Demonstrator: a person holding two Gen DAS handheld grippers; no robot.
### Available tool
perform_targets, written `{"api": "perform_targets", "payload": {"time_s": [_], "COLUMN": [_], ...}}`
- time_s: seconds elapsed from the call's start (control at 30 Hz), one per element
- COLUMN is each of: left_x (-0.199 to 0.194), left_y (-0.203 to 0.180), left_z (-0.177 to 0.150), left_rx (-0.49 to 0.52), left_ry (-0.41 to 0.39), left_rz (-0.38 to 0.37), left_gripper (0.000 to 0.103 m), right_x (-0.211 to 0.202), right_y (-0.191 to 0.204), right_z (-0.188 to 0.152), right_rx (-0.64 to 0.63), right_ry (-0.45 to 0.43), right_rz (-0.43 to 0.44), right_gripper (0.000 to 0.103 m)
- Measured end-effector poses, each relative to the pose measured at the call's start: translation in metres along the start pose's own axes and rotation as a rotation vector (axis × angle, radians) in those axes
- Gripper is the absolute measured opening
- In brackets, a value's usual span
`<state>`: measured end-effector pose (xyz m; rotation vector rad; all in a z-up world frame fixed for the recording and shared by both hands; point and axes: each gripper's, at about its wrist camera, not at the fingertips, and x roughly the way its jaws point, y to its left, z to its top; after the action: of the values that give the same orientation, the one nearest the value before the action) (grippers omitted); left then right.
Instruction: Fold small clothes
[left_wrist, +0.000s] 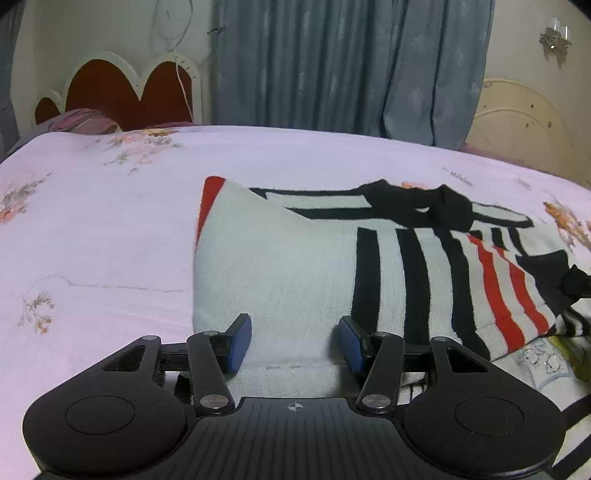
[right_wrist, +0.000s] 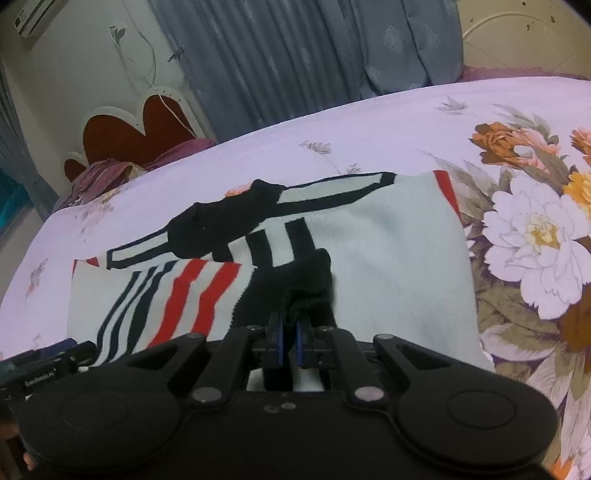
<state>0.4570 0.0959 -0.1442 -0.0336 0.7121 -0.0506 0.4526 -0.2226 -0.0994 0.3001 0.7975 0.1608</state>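
My right claw (right_wrist: 289, 345) pinches the white knit sweater's (right_wrist: 388, 266) black cuff (right_wrist: 295, 291); left claw (left_wrist: 295, 341) gapes over its near hem, sweater stretching ahead.

Legible text: one small white brand mark, too blurred to read with certainty, on black device (right_wrist: 37, 373) at right-wrist view's lower left.
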Motion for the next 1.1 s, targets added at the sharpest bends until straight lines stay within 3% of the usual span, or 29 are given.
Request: {"api": "perform_targets", "payload": {"time_s": [0.1, 0.17, 0.23, 0.3, 0.37, 0.4, 0.47, 0.5, 0.63, 0.7, 0.83, 0.97, 1.03, 1.1], "left_x": [-0.002, -0.003, -0.016, -0.031, -0.041, -0.042, -0.036, -0.032, -0.012, 0.001, 0.024, 0.054, 0.08, 0.084], "left_y": [0.006, 0.01, 0.023, 0.04, 0.065, 0.076, 0.094, 0.097, 0.084, 0.064, 0.03, 0.015, 0.02, 0.036], "left_z": [-0.001, -0.004, -0.005, -0.006, -0.003, -0.001, 0.009, 0.016, 0.043, 0.051, 0.057, 0.064, 0.069, 0.074], "left_rx": [0.0, -0.007, -0.08, -0.156, -0.239, -0.275, -0.319, -0.318, -0.257, -0.199, -0.075, 0.014, 0.062, -0.011], "left_ry": [-0.011, -0.018, -0.08, -0.154, -0.199, -0.201, -0.2, -0.198, -0.193, -0.169, -0.126, -0.072, -0.013, -0.011], "left_rz": [-0.02, -0.018, -0.014, 0.016, 0.037, 0.037, 0.044, 0.043, -0.018, -0.074, -0.114, -0.045, 0.071, 0.058], "left_gripper": [0.052, 0.052, 0.052, 0.052, 0.052, 0.052, 0.052, 0.052, 0.052, 0.052, 0.052, 0.052, 0.052, 0.052], "right_x": [-0.01, -0.004, 0.011, 0.005, -0.008, -0.015, -0.016, -0.014, 0.005, 0.006, 0.012, 0.018, 0.02, 0.021], "right_y": [-0.003, -0.009, -0.012, -0.014, -0.013, -0.014, -0.018, -0.02, -0.018, -0.015, -0.004, -0.008, -0.01, -0.013], "right_z": [-0.001, -0.006, -0.009, -0.006, -0.002, 0.003, 0.012, 0.016, 0.025, 0.026, 0.033, 0.038, 0.037, 0.035], "right_rx": [0.009, 0.011, 0.043, 0.063, 0.066, 0.066, 0.079, 0.087, 0.066, 0.071, 0.027, 0.031, 0.026, 0.032], "right_ry": [-0.038, -0.007, 0.026, 0.024, -0.034, -0.071, -0.081, -0.075, -0.041, -0.055, -0.081, -0.067, -0.062, -0.057], "right_rz": [-0.006, -0.027, -0.035, -0.016, -0.028, -0.026, -0.024, -0.016, -0.034, -0.027, -0.082, -0.1, -0.108, -0.117], "right_gripper": [0.006, 0.006, 0.008, 0.017, 0.054, 0.058, 0.04, 0.036, 0.03, 0.027, 0.024, 0.026, 0.027, 0.027]}}
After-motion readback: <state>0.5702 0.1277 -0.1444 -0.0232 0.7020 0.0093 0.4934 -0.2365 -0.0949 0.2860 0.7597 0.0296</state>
